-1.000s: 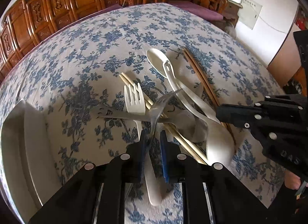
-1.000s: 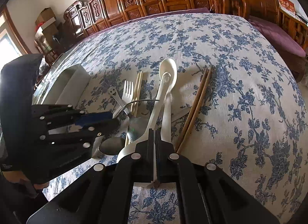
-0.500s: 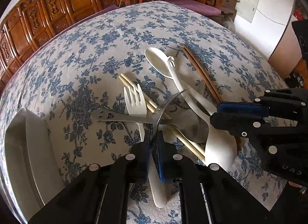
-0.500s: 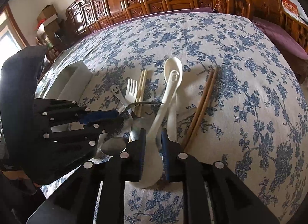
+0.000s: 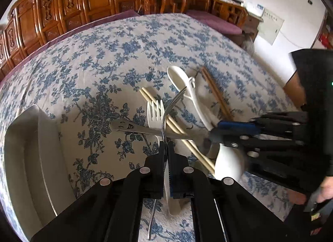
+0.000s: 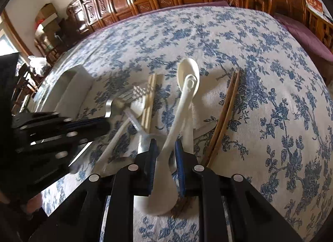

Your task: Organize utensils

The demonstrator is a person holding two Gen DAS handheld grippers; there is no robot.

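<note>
- The jaws of the left gripper (image 5: 165, 148) are pressed together on the thin handle of a metal fork (image 5: 166, 115), whose curved tines rise above the pile; the handle's tail pokes out below the jaws.
- The jaws of the right gripper (image 6: 165, 150) stand apart, one on each side of a white spoon (image 6: 177, 123) whose bowl lies between them; whether the pads touch it I cannot quite tell, since the near end is crowded.
- Everything else is heaped around that white spoon on the flowered desk (image 6: 260, 58): a second white spoon (image 6: 187, 69) lies under it, its bowl pointing away.
- Left of the white spoon lie pale chopsticks (image 6: 148, 104), a white plastic fork (image 5: 155, 113) and a metal spoon with a smiling face (image 5: 145, 129) on its handle, all crossing one another.
- Right of the white spoon lie dark brown chopsticks (image 6: 226, 106), touching the heap only at their near end.
- Well to the left of the white spoon stands a white tray (image 5: 27, 158), and what shows of it looks bare.
- Judged from this, sorting has barely begun: only the metal fork is lifted, nothing seems placed, and all the other utensils remain to be separated.
</note>
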